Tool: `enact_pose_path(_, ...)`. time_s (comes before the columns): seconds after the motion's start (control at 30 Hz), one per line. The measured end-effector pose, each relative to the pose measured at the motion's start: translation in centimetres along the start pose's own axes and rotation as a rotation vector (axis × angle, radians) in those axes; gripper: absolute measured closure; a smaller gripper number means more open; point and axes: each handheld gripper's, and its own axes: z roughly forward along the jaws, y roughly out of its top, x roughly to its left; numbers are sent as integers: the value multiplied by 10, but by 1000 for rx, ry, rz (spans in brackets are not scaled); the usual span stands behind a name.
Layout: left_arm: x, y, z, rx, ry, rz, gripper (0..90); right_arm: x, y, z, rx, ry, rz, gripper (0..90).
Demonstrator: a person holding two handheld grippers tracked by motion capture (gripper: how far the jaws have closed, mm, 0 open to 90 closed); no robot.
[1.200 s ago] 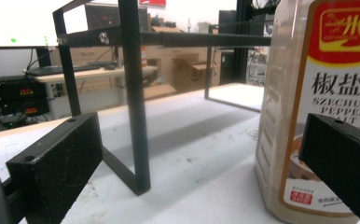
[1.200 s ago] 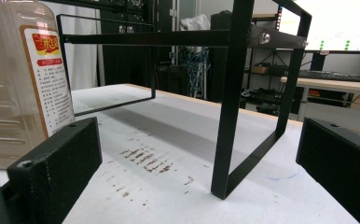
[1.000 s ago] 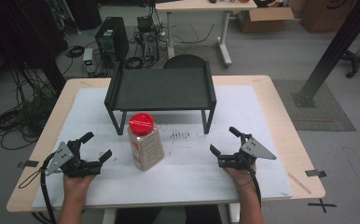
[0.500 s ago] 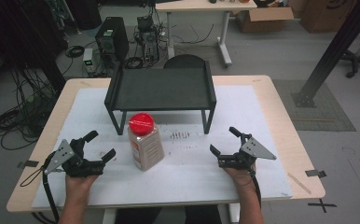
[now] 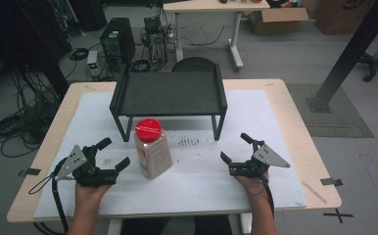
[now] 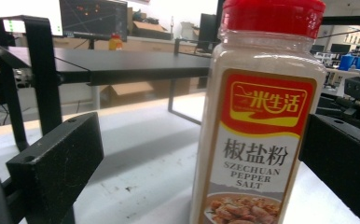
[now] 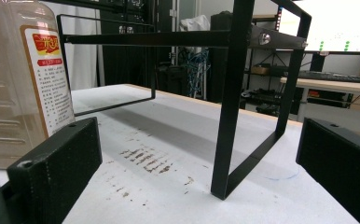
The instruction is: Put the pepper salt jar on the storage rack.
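A clear jar of Szechuan pepper salt point(image 5: 152, 150) with a red lid stands upright on the white mat, just in front of the black shelf rack point(image 5: 170, 93). My left gripper point(image 5: 113, 153) rests on the mat to the jar's left, open, a short gap from the jar. In the left gripper view the jar point(image 6: 257, 121) stands close, ahead of the two spread jaws and toward the right one. My right gripper point(image 5: 236, 147) rests open on the mat right of the jar, with nothing between its jaws. In the right gripper view the jar point(image 7: 24, 84) is at the left and the rack leg point(image 7: 231, 98) straight ahead.
The rack stands on thin legs with open room under its tray. Dark scuff marks point(image 5: 189, 142) dot the mat point(image 5: 265, 110) between jar and right gripper. The wooden table edge point(image 5: 304, 137) frames the mat. Beyond the table are a computer tower point(image 5: 113, 41), cables and another desk.
My left gripper has slid a little to the right, closer to the jar. The right gripper and the jar have stayed where they were.
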Motion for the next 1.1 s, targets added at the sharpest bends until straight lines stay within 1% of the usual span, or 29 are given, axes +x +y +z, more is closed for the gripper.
enact_pose_path(0.27,-11,1,8,24,-26,-6,2,0,0,0,-1,1,0,0)
enact_pose_path(0.57,-18,4,17,54,-51,-8,2,0,0,0,-2,1,1,0)
enact_pose_path(0.77,-22,5,25,73,-65,-6,2,0,0,0,-2,1,1,0)
enact_pose_path(0.87,-22,5,28,76,-69,-7,2,0,0,0,-3,1,1,0)
enact_pose_path(1.1,-25,7,35,84,-93,-5,2,0,0,0,-3,1,2,0)
